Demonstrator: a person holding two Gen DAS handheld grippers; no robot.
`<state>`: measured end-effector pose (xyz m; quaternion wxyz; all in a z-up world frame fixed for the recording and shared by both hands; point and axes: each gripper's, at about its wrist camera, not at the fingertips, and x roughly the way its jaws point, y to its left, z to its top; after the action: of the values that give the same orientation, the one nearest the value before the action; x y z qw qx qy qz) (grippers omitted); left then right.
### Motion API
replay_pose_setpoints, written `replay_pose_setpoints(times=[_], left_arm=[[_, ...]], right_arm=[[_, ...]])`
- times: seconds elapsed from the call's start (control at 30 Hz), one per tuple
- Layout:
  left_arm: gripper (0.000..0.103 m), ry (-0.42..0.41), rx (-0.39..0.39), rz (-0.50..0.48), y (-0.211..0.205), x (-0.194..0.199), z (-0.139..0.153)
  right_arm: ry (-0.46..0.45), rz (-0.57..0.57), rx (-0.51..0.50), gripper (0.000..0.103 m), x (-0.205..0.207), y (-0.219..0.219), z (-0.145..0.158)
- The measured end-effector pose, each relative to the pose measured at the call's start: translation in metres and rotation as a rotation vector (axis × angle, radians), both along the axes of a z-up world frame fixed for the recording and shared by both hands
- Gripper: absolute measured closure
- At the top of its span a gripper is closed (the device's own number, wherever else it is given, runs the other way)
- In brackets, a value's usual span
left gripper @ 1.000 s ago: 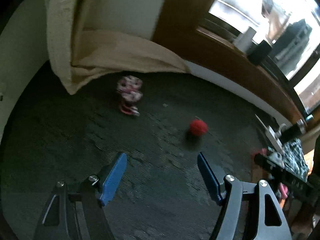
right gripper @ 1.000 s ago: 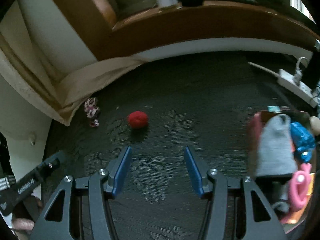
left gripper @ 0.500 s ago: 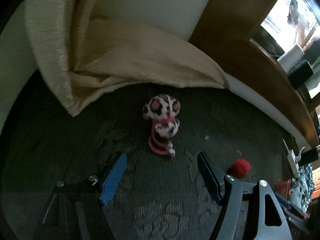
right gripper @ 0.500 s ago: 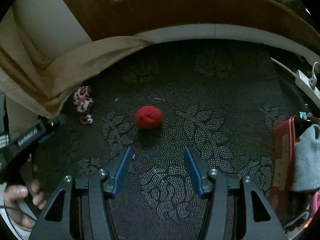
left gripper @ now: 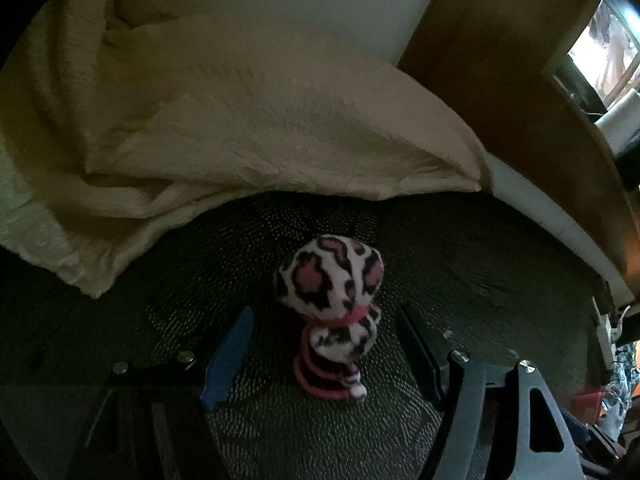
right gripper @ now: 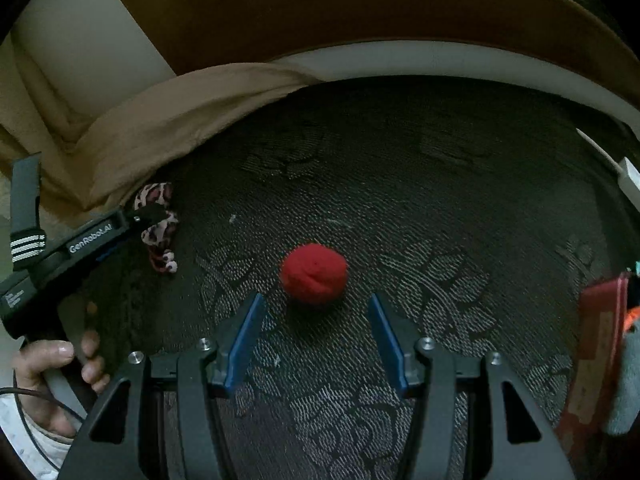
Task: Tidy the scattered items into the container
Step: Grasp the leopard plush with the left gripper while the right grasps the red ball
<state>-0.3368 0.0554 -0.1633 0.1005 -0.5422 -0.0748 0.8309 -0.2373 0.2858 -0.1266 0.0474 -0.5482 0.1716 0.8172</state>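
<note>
Both tools stand wide apart at the jaws, each framing its own item on the dark patterned carpet [right gripper: 460, 200]. Left tool [left gripper: 324, 340] sits low over the carpet with its blue pads spread to either side of a small plush toy [left gripper: 332, 304] with pink and black leopard spots; the toy stands upright between the pads, its body level with them and its head just beyond their tips, touching neither as far as the left wrist view shows. Behind the toy a cream curtain [left gripper: 240, 120] drapes onto the carpet, its hem just behind the toy's head.

From the right wrist view the left tool [right gripper: 148, 216] reaches in from the left edge, held by a hand [right gripper: 56, 364] around its grip, with the plush toy [right gripper: 158, 232] at its tip beside the curtain's fold [right gripper: 180, 120].

Right tool [right gripper: 314, 320] hovers with its blue pads spread, and a red ball [right gripper: 313, 273] lies on the carpet just ahead of the fingertips, centred between them and not gripped. At the right edge a red container [right gripper: 596, 356] shows part of its wall, with a grey cloth item [right gripper: 626, 384] at its rim. A white baseboard [right gripper: 440, 60] curves along the far end of the carpet under brown wood trim [right gripper: 360, 8].
</note>
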Motion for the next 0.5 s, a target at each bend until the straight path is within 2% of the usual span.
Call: replay_pose_setpoints(times=[0.3, 0.37, 0.5], left_arm=[[0.029, 0.014, -0.077, -0.045, 0.014, -0.004, -0.012], [0.044, 0.025, -0.098, -0.06, 0.018, -0.002, -0.011], [0.054, 0.028, -0.086, -0.064, 0.019, 0.001, -0.008]], right_arm=[[-0.019, -0.003, -0.015, 0.045, -0.013, 0.003, -0.015], [-0.023, -0.004, -0.018, 0.045, -0.016, 0.004, -0.019], [-0.032, -0.005, -0.025, 0.045, -0.021, 0.006, -0.025]])
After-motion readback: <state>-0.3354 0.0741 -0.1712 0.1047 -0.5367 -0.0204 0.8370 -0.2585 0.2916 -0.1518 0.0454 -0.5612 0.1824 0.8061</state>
